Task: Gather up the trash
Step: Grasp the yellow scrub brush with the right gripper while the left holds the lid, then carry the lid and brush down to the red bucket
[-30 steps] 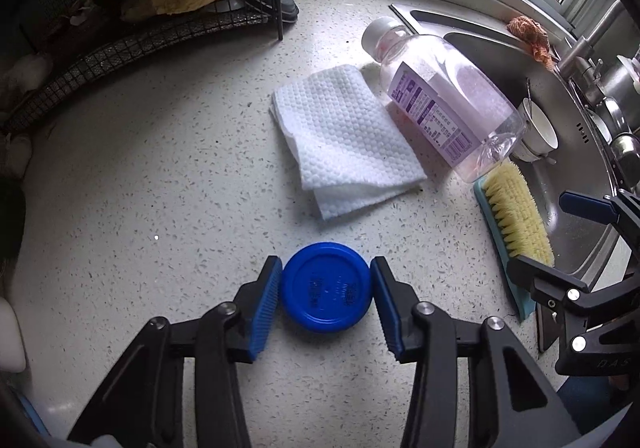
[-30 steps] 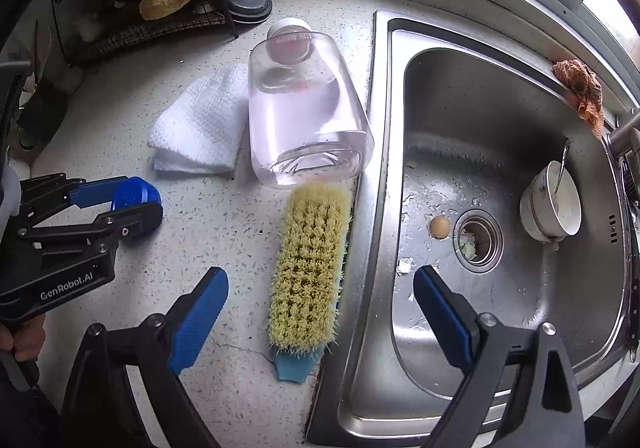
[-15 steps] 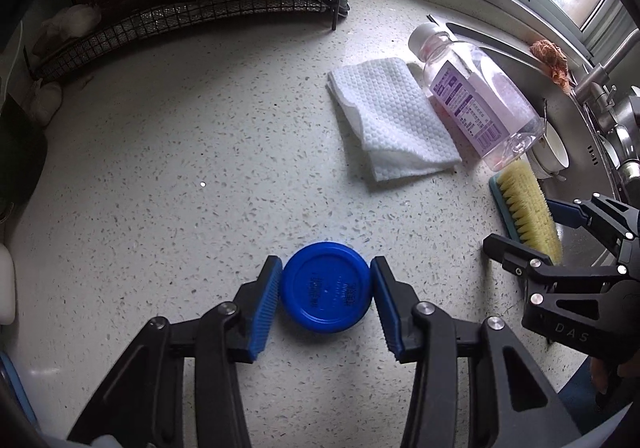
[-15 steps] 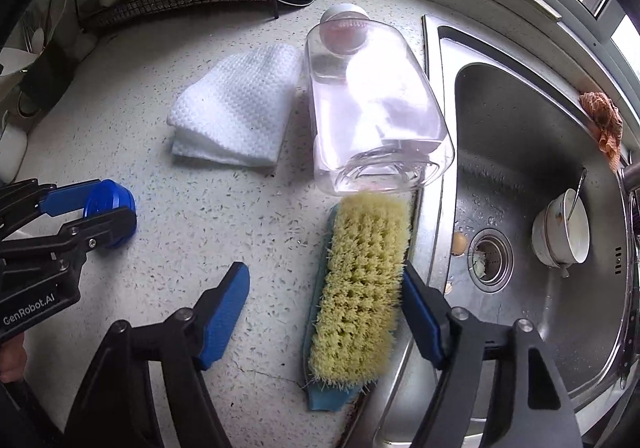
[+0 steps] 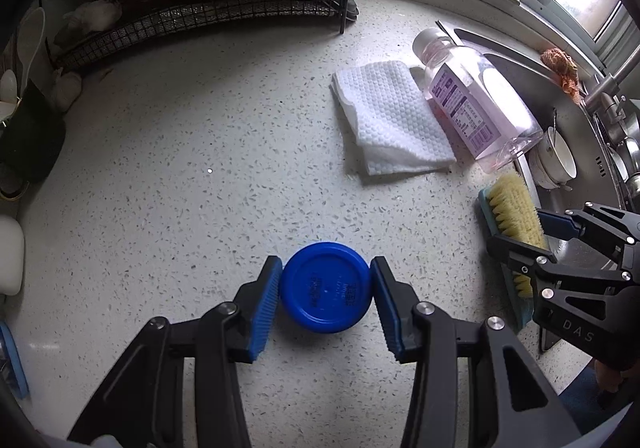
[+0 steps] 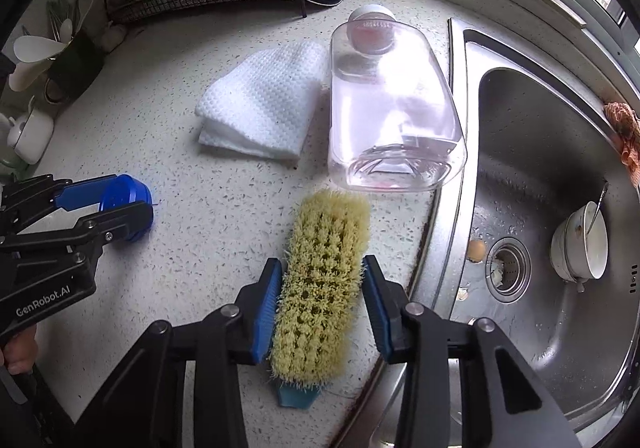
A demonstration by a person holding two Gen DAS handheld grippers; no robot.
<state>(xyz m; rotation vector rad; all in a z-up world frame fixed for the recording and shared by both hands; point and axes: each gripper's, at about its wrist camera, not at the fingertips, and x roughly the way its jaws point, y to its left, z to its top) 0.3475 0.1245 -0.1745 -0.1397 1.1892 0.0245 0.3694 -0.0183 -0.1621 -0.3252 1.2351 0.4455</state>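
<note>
Left wrist view: the left gripper [image 5: 325,298] is closed on a round blue plastic cap [image 5: 325,286], its ribbed blue pads pressed to the cap's smooth rim on either side. The cap looks slick and shallow, so a slight tilt could squeeze it out of the grip. Beyond the cap, toward the sink [image 5: 576,151], lie a folded quilted paper towel [image 5: 390,123] and a clear bottle [image 5: 480,103] on its side with pinkish liquid and a purple label.

Right wrist view: the right gripper [image 6: 322,302] straddles a scrubbing brush [image 6: 322,284] with stiff yellow bristles on a teal back, lying beside the steel sink [image 6: 540,328] rim. Its jaws are narrowed to the bristle edges; whether they truly clamp, I cannot tell. Springy bristles give poor purchase, so the brush could slip or twist and drop toward the sink. The bottle [image 6: 394,115] lies just beyond the brush; a nudge might roll it.
</note>
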